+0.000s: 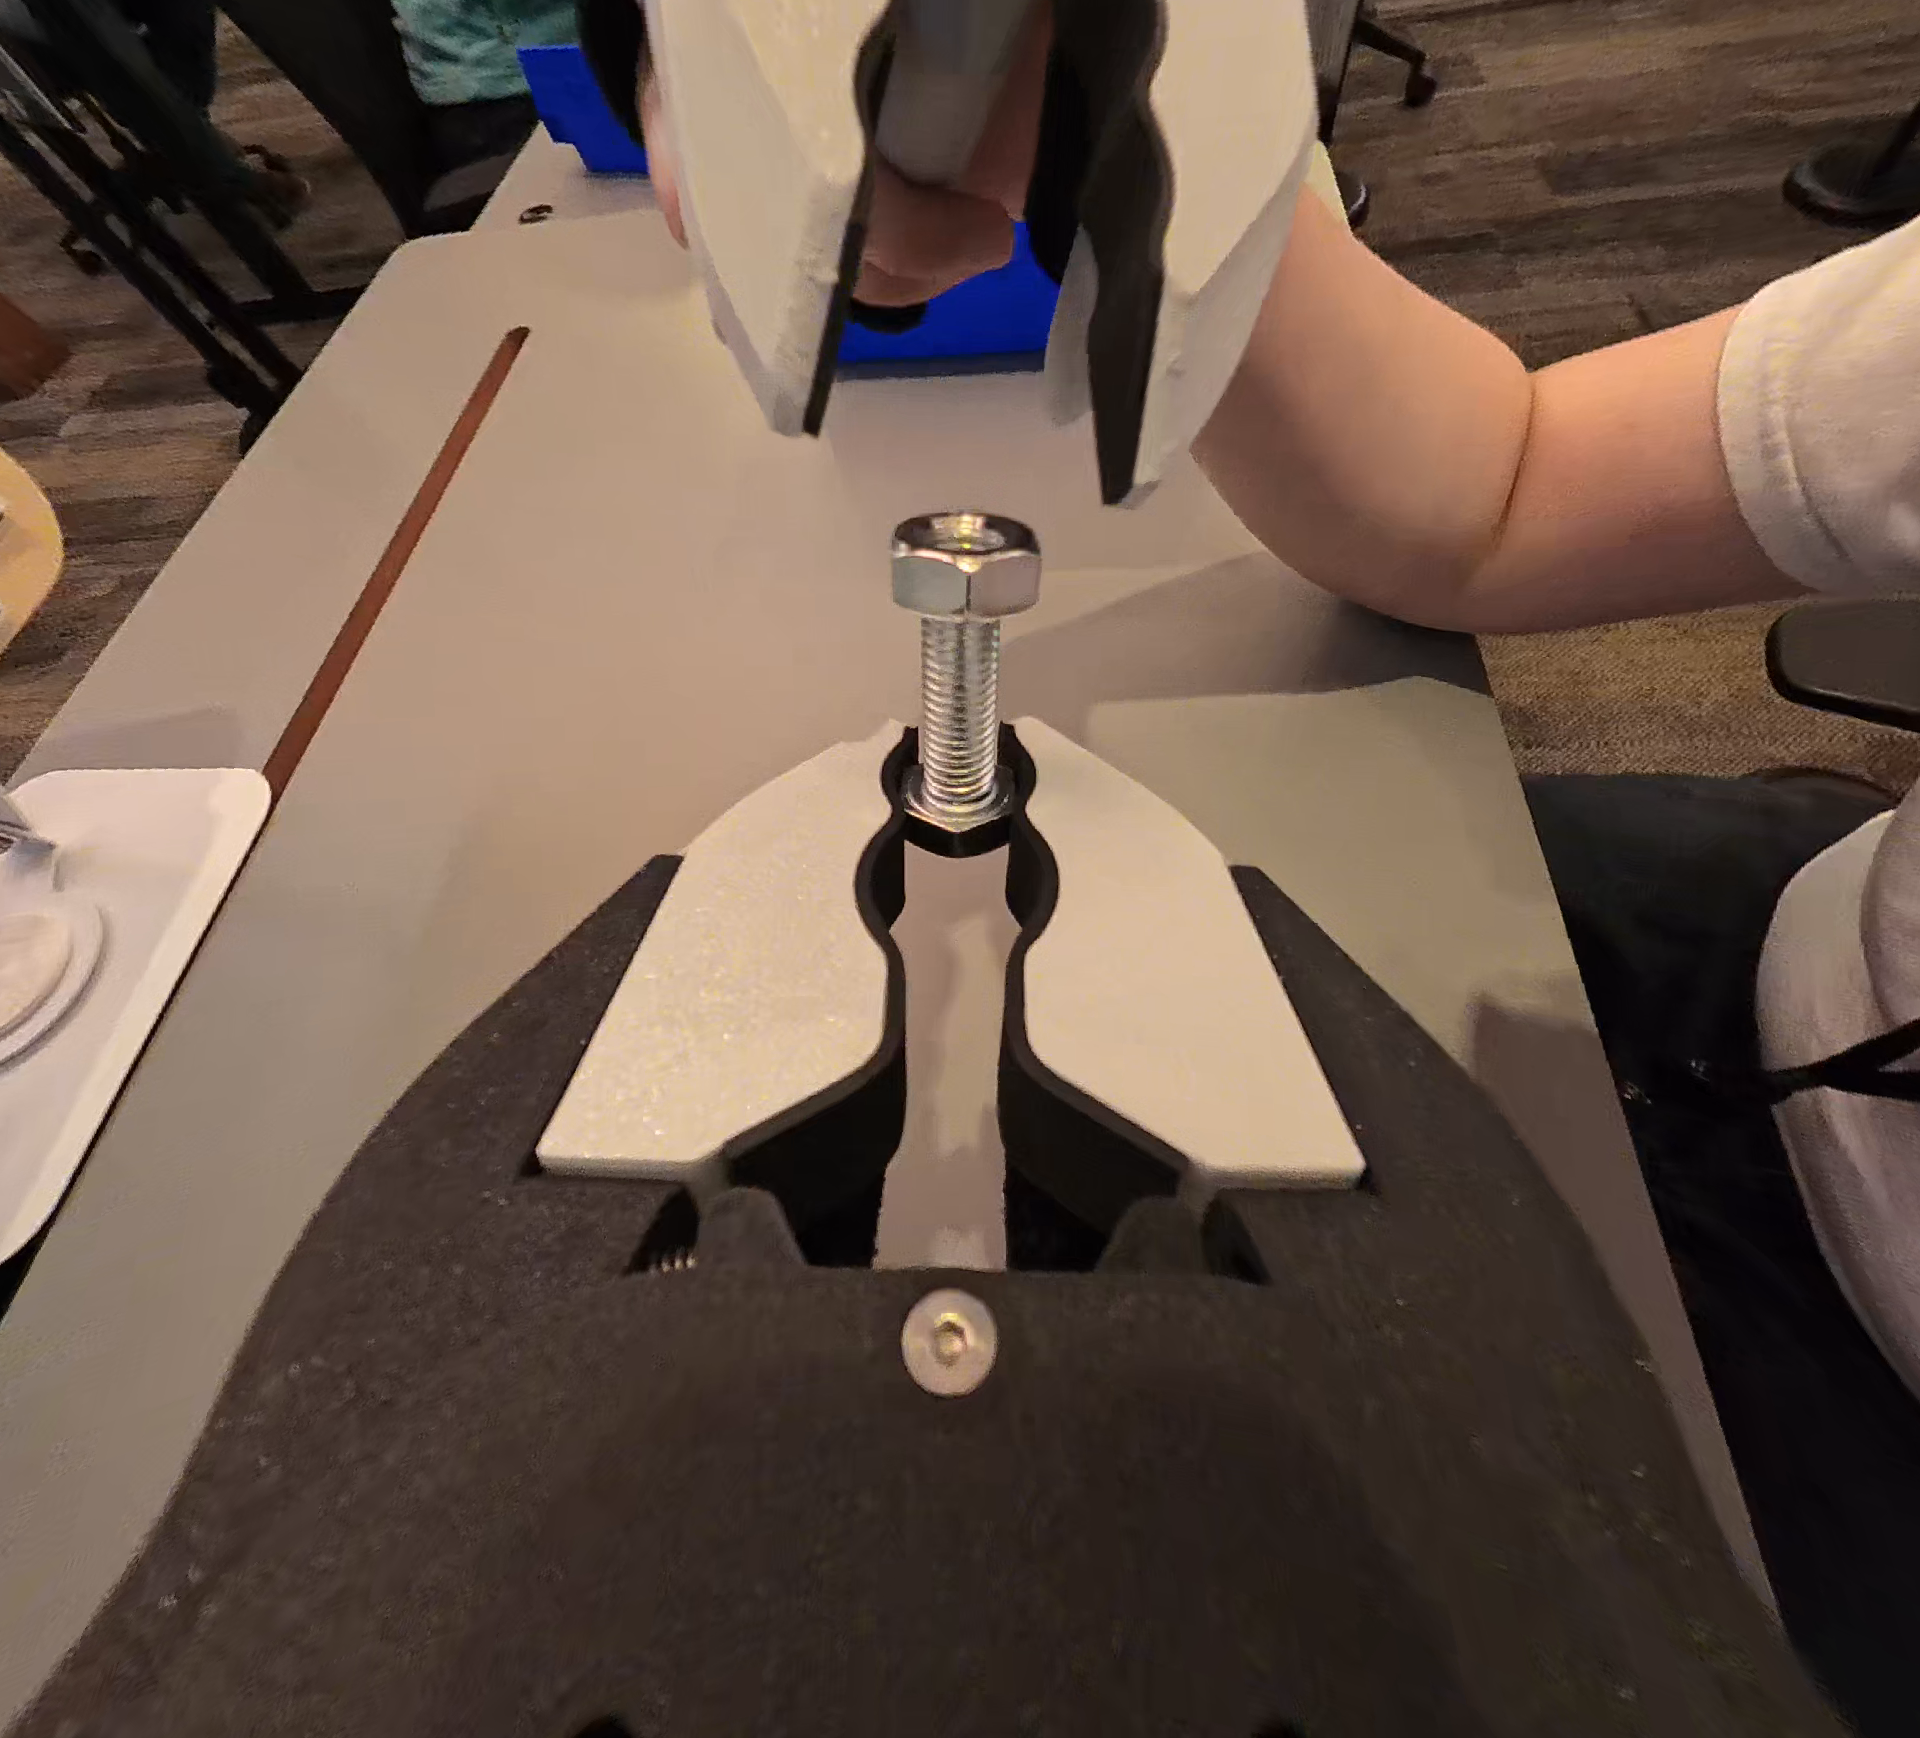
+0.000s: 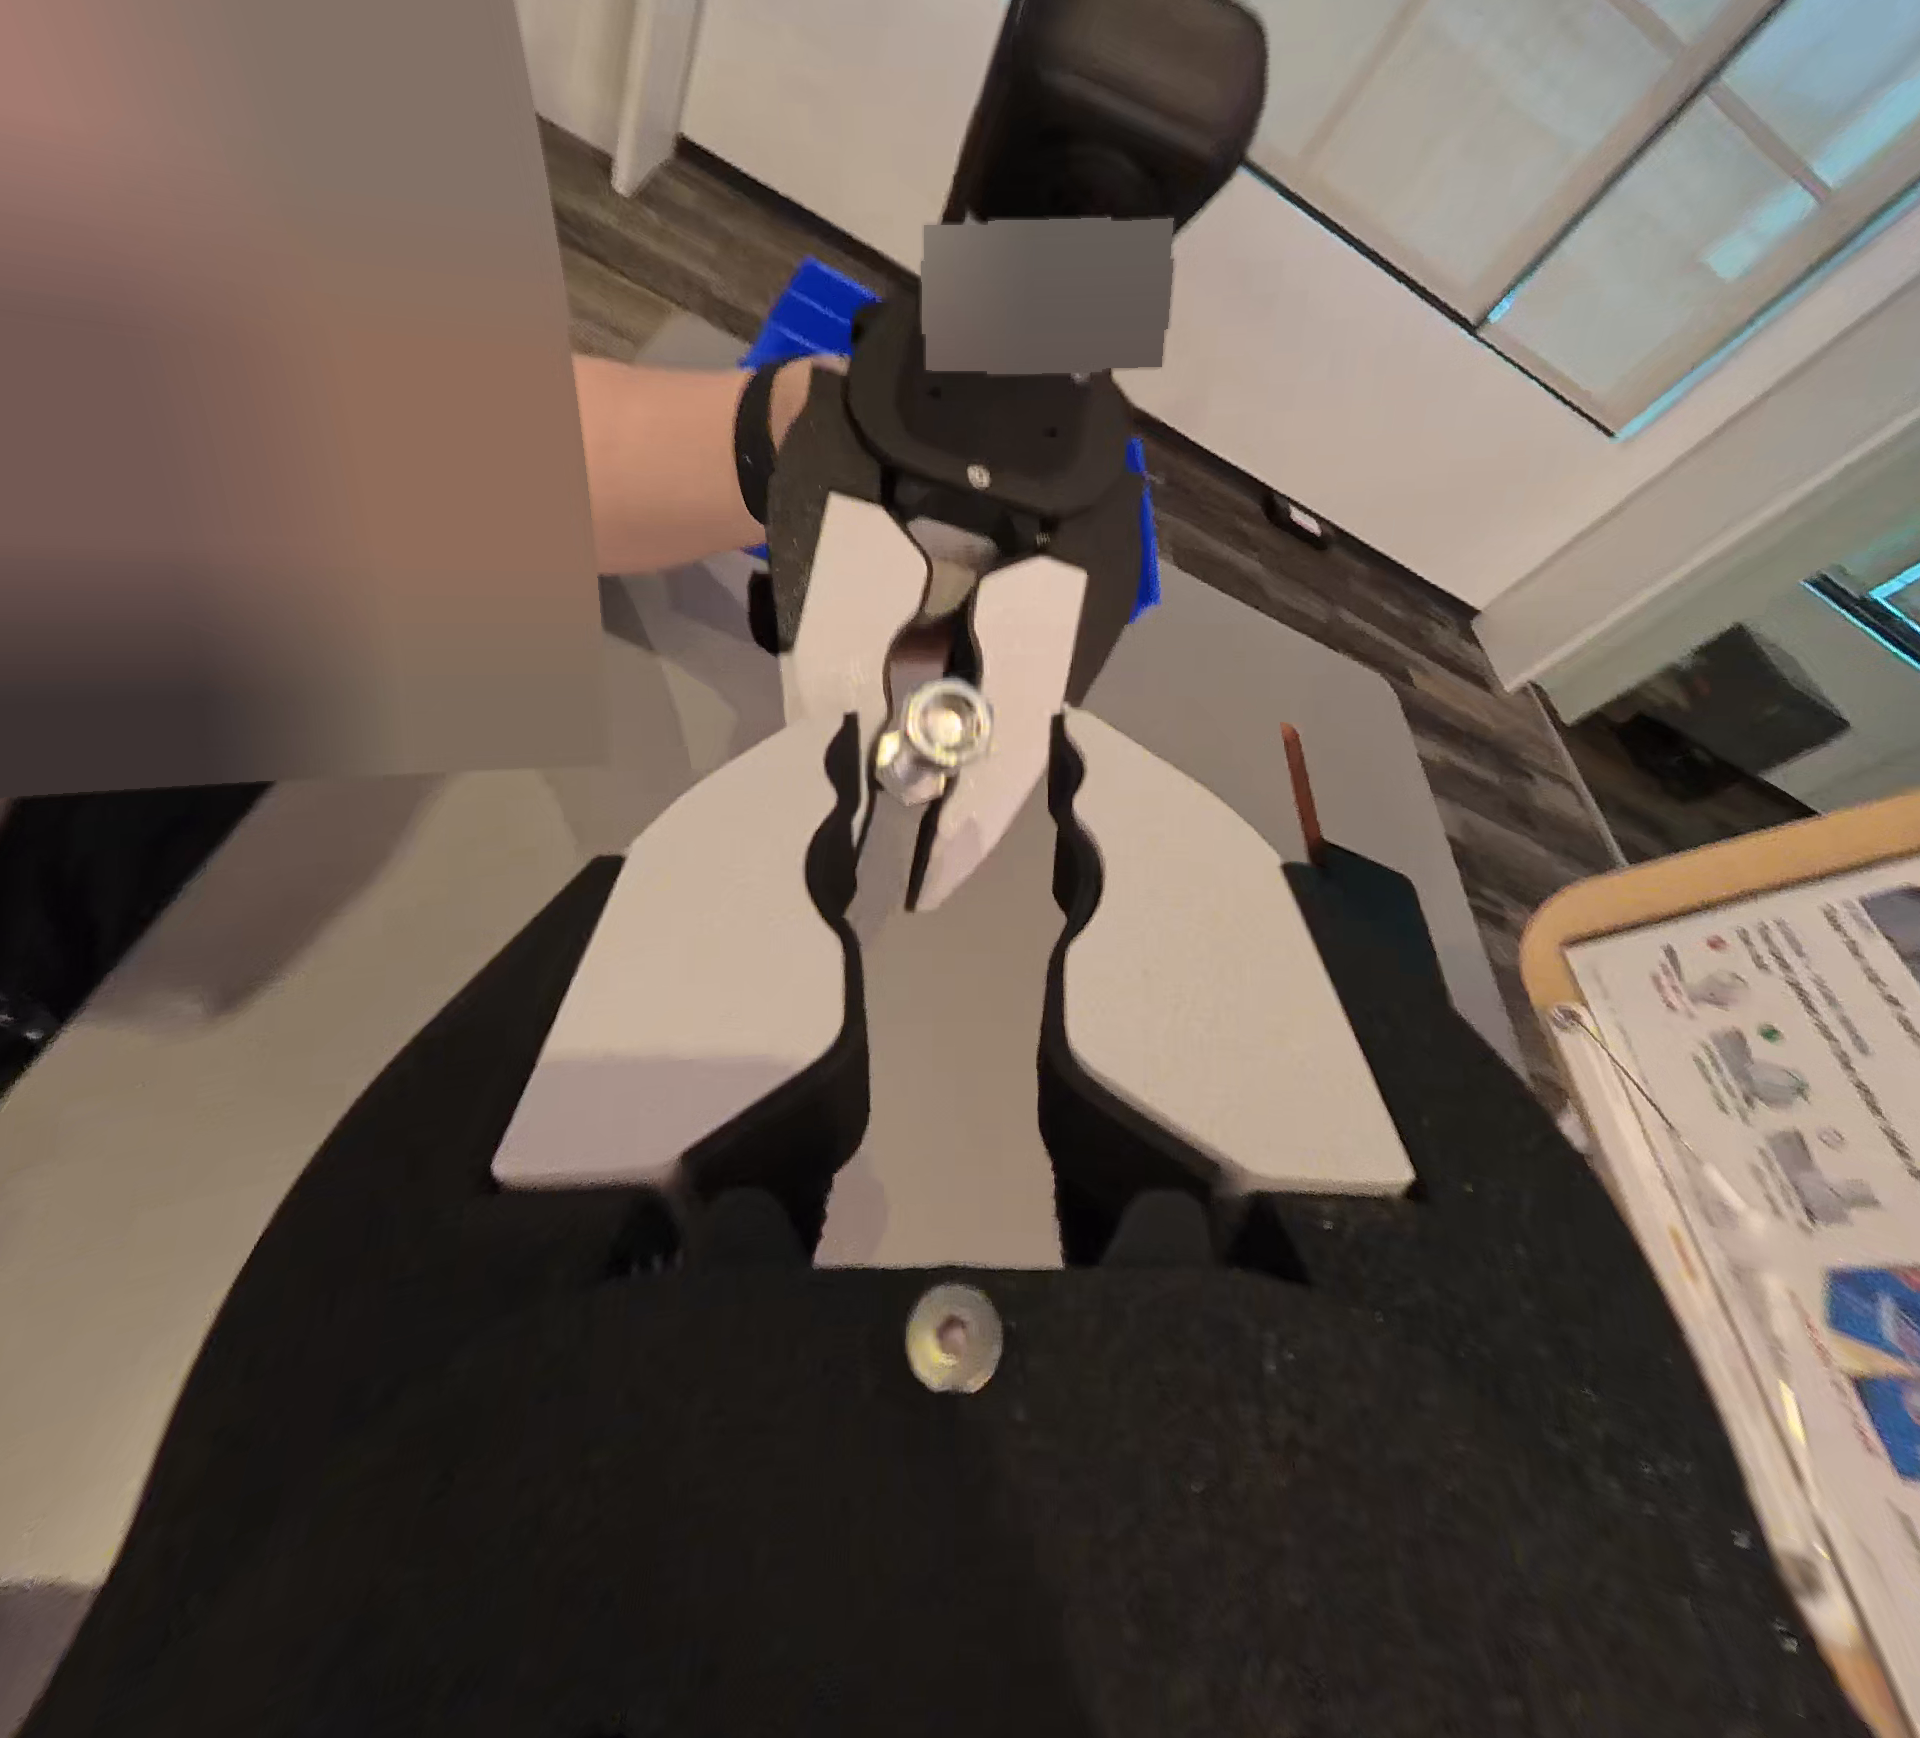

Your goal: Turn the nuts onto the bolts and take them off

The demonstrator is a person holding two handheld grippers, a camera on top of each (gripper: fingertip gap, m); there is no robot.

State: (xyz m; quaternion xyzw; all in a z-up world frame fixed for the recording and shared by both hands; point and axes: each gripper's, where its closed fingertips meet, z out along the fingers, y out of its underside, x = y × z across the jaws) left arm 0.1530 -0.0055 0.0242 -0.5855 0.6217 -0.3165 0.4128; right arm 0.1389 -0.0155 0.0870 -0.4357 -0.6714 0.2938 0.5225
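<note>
A grey table [image 1: 644, 566] filled most of the left wrist view, with a thin brown slot [image 1: 400, 545] running along its left part and a white tray [image 1: 156, 867] at its left edge. A blue box [image 1: 566, 99] stood at the far end of the table, behind the right gripper. In the right wrist view a printed sheet [image 2: 1766, 1117] with a light wooden border lay at the right side.

The left gripper [image 1: 956, 789] was low over the table, and its two fingers were closed on the head of the bolt [image 1: 958, 732], near the fingertips. The bolt stood upright with its thread pointing up.

The right gripper [image 1: 966, 441] hung above the bolt and pointed down at it. Its fingers were apart and gripped nothing. They did not touch the nut; a small gap was visible between the tips and the metal. A person's bare arm [image 1: 1455, 483] reached in from the right behind this gripper.

The nut [image 1: 966, 561] sat on the top end of the bolt, and much bare thread remained under it.
</note>
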